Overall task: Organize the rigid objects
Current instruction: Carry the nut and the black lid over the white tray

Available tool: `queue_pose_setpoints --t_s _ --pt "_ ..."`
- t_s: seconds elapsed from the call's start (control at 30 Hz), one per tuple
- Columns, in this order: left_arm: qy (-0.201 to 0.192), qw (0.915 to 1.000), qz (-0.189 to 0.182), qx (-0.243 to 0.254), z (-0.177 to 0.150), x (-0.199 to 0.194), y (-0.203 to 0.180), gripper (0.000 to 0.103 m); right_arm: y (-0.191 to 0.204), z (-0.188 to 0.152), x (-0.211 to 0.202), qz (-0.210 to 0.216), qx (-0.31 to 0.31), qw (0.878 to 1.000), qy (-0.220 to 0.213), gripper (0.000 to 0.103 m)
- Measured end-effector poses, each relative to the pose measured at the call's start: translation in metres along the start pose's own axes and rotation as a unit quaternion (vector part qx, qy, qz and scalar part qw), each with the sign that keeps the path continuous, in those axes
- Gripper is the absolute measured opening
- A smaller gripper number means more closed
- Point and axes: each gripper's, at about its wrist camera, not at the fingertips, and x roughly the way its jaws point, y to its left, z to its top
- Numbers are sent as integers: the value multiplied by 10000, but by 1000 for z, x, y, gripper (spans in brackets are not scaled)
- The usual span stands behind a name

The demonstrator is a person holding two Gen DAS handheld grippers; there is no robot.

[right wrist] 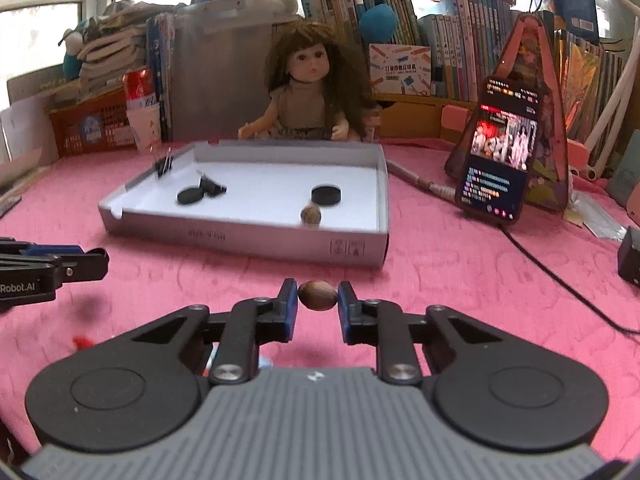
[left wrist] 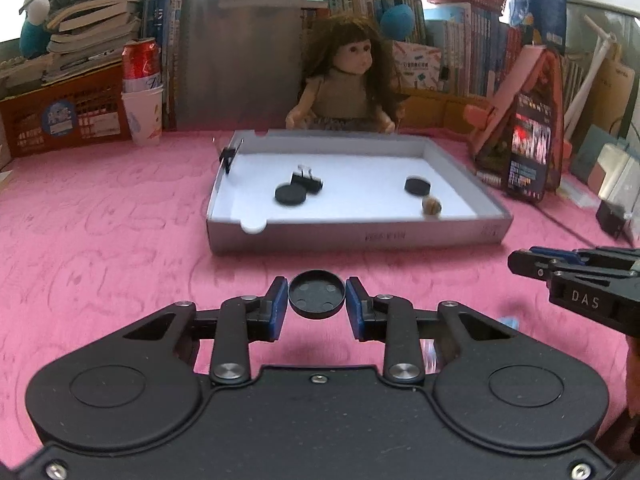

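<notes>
Left gripper (left wrist: pixel 316 295) jaws clamp a black cap (left wrist: pixel 316 294); right gripper (right wrist: pixel 317 296) jaws clamp a nut (right wrist: pixel 317 295).

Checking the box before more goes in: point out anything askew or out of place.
One binder clip is clamped on the box's left wall, standing up, while another clip lies loose inside with the discs and a nut. Nothing looks spilled or damaged.

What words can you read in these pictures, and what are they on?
"DAS": on the right gripper, seen from the left camera.
"Robot.AI": on the left gripper, seen from the right camera.
Too blurred to read: print on the box front, the phone screen, the books, the can.
</notes>
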Motion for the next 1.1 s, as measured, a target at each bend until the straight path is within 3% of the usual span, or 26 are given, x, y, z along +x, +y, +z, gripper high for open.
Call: queue_pose_setpoints --t_s 0.2,0.43,0.83,1.1 --pt "-166 9999 -7 30 38 13 5 29 -5 28 15 65 120 9999 10 26" --pt "127 9998 -20 -152 68 48 15 29 -12 53 42 141 345 9990 237 26" --pt "641 9975 195 -225 74 103 25 29 -16 66 94 402 510 9925 1034 26" --pt "758 9963 330 -243 71 123 28 29 -10 68 114 336 456 9910 1213 26"
